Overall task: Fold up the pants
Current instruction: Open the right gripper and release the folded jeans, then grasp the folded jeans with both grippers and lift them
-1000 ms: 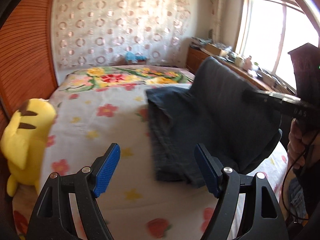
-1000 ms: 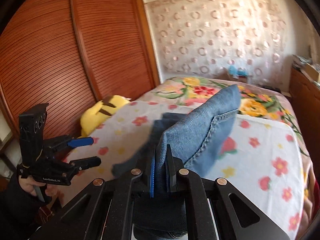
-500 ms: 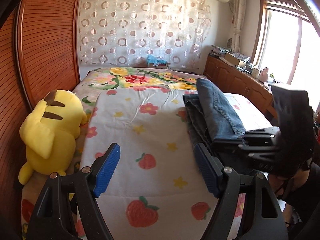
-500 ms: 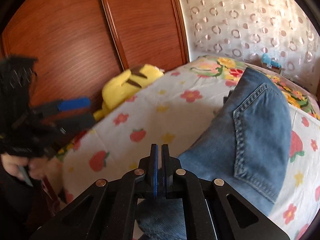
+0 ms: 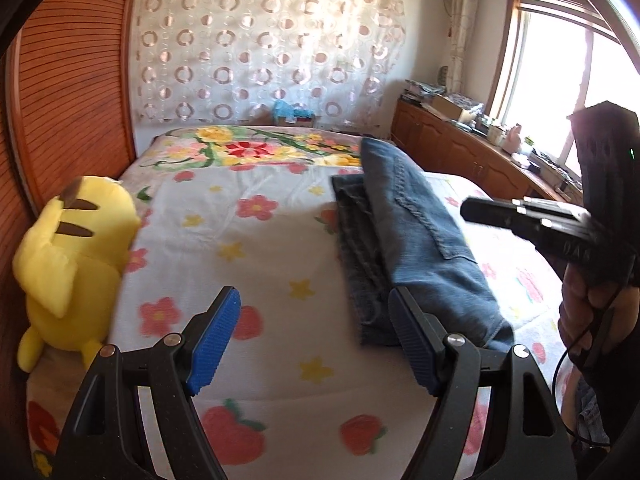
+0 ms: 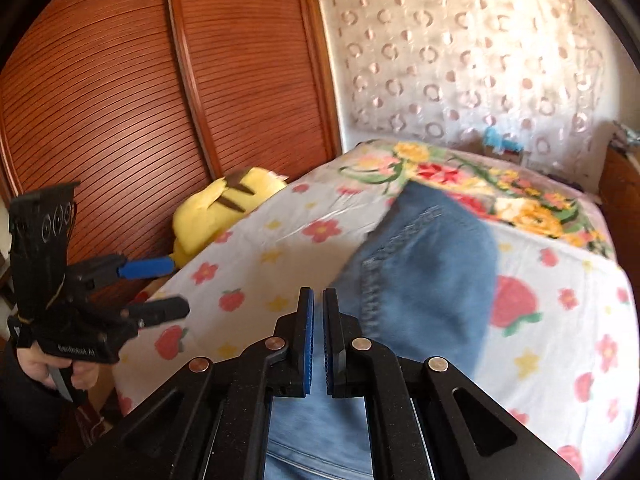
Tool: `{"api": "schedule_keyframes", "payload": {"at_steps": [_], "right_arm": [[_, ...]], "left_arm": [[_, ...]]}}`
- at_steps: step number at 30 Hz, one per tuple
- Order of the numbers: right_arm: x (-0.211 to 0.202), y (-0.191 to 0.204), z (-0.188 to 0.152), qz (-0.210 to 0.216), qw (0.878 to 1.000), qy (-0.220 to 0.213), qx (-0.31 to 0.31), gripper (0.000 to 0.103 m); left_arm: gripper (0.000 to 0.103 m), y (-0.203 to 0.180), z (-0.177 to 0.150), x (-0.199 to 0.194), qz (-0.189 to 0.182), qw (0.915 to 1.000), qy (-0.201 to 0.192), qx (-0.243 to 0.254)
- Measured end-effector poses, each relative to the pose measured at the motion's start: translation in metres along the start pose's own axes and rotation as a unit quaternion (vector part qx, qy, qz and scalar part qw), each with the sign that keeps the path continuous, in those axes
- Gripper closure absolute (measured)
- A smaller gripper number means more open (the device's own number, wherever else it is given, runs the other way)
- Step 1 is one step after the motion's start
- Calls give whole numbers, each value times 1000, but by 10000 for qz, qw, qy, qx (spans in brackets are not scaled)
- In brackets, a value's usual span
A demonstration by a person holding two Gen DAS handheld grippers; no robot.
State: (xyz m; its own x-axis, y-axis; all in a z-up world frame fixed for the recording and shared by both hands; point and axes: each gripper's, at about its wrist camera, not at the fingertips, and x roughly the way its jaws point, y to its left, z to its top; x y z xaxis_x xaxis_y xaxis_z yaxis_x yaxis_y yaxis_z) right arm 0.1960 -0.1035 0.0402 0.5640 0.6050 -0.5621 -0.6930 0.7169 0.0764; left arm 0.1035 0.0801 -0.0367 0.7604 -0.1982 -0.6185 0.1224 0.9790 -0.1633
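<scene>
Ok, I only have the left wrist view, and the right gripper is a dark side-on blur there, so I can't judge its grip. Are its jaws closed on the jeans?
Observer: In the right wrist view, the right gripper shows a narrow gap between its blue pads. They are not pressed together.
Operator: Is denim in that gap?
Observer: The jeans run beneath the fingers toward the camera. I cannot tell whether any fold sits between the pads.
Operator: And my own gripper from there?
Observer: The left gripper is held at its handle by the left hand, off to the side and apart from the jeans.
</scene>
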Motion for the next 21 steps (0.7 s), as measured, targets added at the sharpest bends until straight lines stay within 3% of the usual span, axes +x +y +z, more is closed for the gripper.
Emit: {"api": "schedule_keyframes", "payload": {"at_steps": [3, 6, 10, 21], "right_arm": [[-4, -15, 0, -278, 9996, -40, 33, 99], [-2, -17, -3, -573, 9984, 29, 7, 81], [16, -24, 3, -828, 9964, 168, 57, 49], [74, -56, 35, -778, 9951, 556, 233, 36]], "left_arm": [[26, -15, 5, 12, -219, 9997, 74, 56], [26, -30, 13, 26, -502, 9986, 154, 68], [26, -38, 16, 45, -572, 9978, 328, 88], [26, -32, -6, 81, -695, 9934, 886, -232]]}}
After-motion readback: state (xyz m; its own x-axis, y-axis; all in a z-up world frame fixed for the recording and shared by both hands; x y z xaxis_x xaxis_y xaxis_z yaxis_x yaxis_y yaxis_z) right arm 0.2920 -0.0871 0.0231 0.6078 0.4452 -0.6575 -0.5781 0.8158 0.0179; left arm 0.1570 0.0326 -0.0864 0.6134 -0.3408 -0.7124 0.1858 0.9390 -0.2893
